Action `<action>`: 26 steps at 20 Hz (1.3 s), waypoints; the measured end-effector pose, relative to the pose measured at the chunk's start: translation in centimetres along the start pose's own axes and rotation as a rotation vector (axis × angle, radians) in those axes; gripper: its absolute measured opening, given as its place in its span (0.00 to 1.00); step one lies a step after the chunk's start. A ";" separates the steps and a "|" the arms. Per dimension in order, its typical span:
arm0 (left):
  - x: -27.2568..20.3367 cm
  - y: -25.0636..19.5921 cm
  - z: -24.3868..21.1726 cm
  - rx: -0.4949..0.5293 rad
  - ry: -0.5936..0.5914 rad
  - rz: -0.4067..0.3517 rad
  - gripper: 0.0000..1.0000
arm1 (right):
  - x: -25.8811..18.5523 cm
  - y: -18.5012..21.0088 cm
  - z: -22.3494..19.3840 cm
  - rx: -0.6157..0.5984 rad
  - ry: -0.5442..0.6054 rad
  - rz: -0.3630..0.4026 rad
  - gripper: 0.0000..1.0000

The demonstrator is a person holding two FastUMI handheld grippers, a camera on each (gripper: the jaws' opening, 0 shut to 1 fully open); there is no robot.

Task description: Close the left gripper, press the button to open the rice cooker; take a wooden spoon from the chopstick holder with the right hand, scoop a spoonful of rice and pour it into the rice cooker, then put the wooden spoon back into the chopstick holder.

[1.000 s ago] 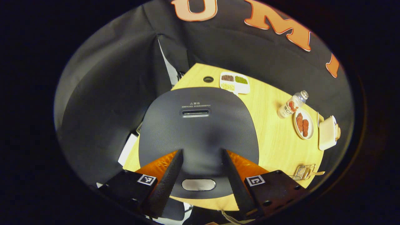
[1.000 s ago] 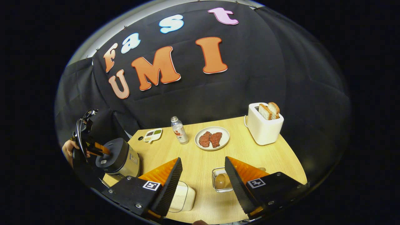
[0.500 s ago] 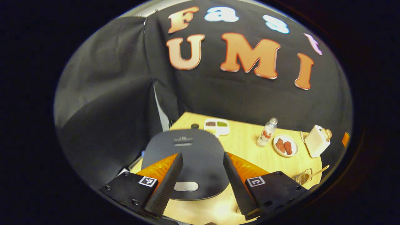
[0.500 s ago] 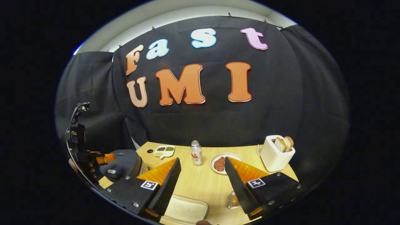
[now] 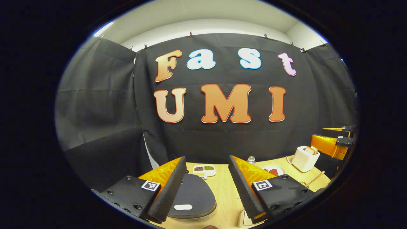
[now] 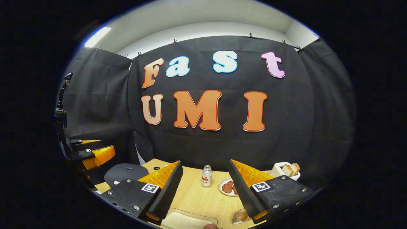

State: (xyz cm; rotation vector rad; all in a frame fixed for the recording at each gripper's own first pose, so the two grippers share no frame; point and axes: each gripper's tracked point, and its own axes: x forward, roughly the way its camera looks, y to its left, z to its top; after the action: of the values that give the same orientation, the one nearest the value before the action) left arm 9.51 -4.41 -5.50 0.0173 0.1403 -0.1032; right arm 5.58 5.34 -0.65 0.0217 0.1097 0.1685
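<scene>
Right gripper view: two toast slices point(image 6: 291, 169), one toaster point(image 6: 277, 169).

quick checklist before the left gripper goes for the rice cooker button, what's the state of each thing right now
1. Left gripper shut for pressing: not ok, its jaws stand wide apart.
2. Dark grey rice cooker lid closed: ok, it lies flat.
3. Pale oval button at the lid's front unobstructed: ok, nothing is on it.
4. Left gripper lined up on the button: not ok, it points at the booth wall and the button sits low, by one finger.
5. Right gripper free for the spoon: ok, open and holding nothing.
6. Clear tray of white rice within reach: ok, right below the right gripper.
</scene>
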 end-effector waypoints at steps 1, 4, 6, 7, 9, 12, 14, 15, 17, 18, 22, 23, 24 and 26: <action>-0.2 -0.6 0.9 0.006 -0.026 -0.004 0.92 | -0.1 0.3 0.5 0.000 -0.021 0.004 0.90; -1.4 -0.8 1.9 0.020 -0.096 -0.014 0.85 | -0.3 0.6 1.3 -0.003 -0.062 0.011 0.90; -2.0 -1.1 1.9 0.013 -0.108 -0.019 0.85 | -0.3 0.8 1.4 -0.006 -0.075 0.017 0.90; -2.1 -1.3 1.5 0.011 -0.099 -0.018 0.85 | -0.3 1.0 1.4 -0.003 -0.076 0.023 0.90; -2.3 -1.0 1.3 0.013 -0.091 -0.008 0.85 | -0.4 1.2 1.3 0.001 -0.076 0.031 0.90; -2.4 -1.0 2.0 0.021 -0.121 0.004 0.85 | -0.3 1.4 1.5 0.000 -0.083 0.038 0.90; -2.8 -0.9 2.5 0.023 -0.148 0.011 0.85 | -0.4 1.5 1.6 0.001 -0.090 0.041 0.90; -3.1 -1.0 2.7 0.020 -0.159 0.013 0.85 | -0.4 1.6 1.8 0.002 -0.097 0.045 0.90; -3.4 -0.8 2.8 0.022 -0.168 0.017 0.85 | -0.5 1.6 2.2 -0.003 -0.113 0.047 0.90; -3.5 -0.8 2.9 0.023 -0.173 0.016 0.85 | -0.5 1.7 2.3 -0.004 -0.117 0.051 0.90; -3.6 -1.0 2.9 0.025 -0.179 0.020 0.85 | -0.6 1.6 2.4 -0.002 -0.128 0.056 0.90; -3.6 -1.0 3.0 0.023 -0.181 0.020 0.85 | -0.7 1.6 2.5 -0.003 -0.130 0.054 0.90; -3.7 -1.0 3.1 0.021 -0.186 0.020 0.85 | -0.8 1.5 2.5 -0.004 -0.131 0.053 0.90; -3.8 -1.1 3.7 0.019 -0.201 0.018 0.85 | -0.8 1.4 2.7 -0.005 -0.138 0.051 0.90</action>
State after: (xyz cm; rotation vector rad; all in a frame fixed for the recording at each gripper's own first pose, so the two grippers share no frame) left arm 6.13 -5.20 -1.32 0.0274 -0.0616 -0.0877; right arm 4.82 6.59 2.19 0.0314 -0.0289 0.2176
